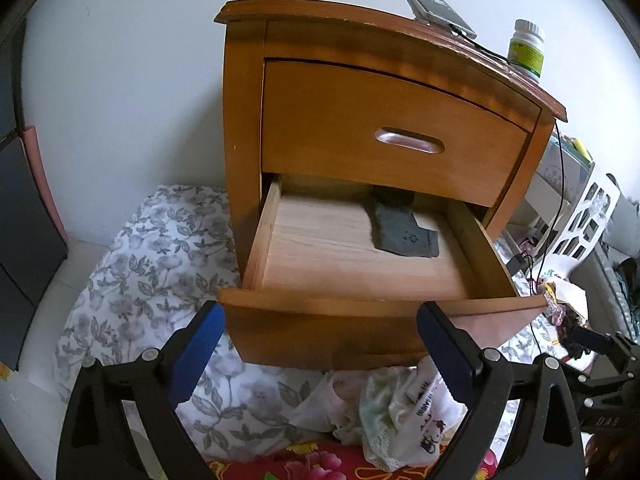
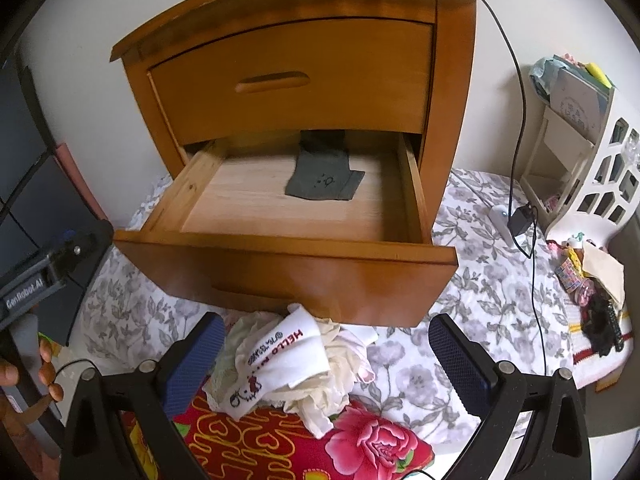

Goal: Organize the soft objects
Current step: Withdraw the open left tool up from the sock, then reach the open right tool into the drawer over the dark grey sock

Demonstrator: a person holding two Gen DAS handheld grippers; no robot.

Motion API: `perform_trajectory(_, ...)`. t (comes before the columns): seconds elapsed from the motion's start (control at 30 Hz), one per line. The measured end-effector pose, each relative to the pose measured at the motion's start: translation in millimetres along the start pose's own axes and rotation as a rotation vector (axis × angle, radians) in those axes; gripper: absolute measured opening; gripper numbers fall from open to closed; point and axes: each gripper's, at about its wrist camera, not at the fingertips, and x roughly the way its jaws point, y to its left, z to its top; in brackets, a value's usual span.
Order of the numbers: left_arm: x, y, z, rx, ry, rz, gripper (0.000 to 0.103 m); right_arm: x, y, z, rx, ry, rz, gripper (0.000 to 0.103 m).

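A wooden nightstand (image 1: 280, 92) stands on a floral sheet with its lower drawer (image 1: 360, 320) pulled out. A dark grey folded cloth (image 1: 404, 232) lies flat at the back right of the drawer (image 2: 288, 272), the same grey cloth (image 2: 324, 180) showing in the right wrist view. A pile of white and pale soft garments (image 2: 288, 364) lies on the sheet just below the drawer front. My left gripper (image 1: 320, 314) is open before the drawer front, the pile (image 1: 400, 412) low between its fingers, untouched. My right gripper (image 2: 326, 326) is open above the pile, holding nothing.
A red flowered cushion (image 2: 320, 440) lies under the pile's near edge. On the nightstand top sit a white pill bottle (image 1: 527, 50) and a flat device (image 1: 438, 10) with a cable. A white cut-out rack (image 2: 592, 160), a charger (image 2: 522, 218) and small clutter (image 2: 592, 292) are to the right.
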Motion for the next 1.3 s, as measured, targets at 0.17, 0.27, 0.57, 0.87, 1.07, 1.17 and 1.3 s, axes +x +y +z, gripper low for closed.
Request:
perform_trajectory(0.17, 10.0, 4.6, 5.8, -0.008, -0.016, 0.003, 0.097, 6.5, -3.2, 11.9, 0.022, -0.019, -0.005, 0.103)
perform_trajectory(0.27, 15.7, 6.1, 9.4, 0.000, -0.025, -0.001, 0.097, 13.0, -4.2, 20.7, 0.021, -0.018, -0.004, 0.103)
perform_trajectory(0.57, 41.1, 12.0, 20.4, -0.018, -0.025, -0.036, 0.098, 31.1, 6.3, 60.7, -0.078, -0.021, 0.008, 0.103)
perform_trajectory(0.87, 64.7, 15.9, 21.4, -0.013, 0.036, -0.067, 0.098, 55.4, 16.9, 99.6, -0.163, -0.017, 0.034, 0.103)
perform_trajectory(1.07, 75.2, 15.8, 25.1, 0.012, 0.053, -0.057, 0.098, 82.1, 15.5, 116.8, -0.205, 0.011, 0.008, 0.103)
perform_trajectory(1.17, 79.4, 19.1, 27.0, 0.010, 0.060, -0.047, 0.098, 96.3, 17.0, 124.7, -0.253, 0.036, -0.016, 0.098)
perform_trajectory(1.3, 86.9, 21.2, 29.0, 0.025, 0.074, -0.037, 0.098, 114.7, 23.8, 134.9, -0.349, 0.053, -0.034, 0.092)
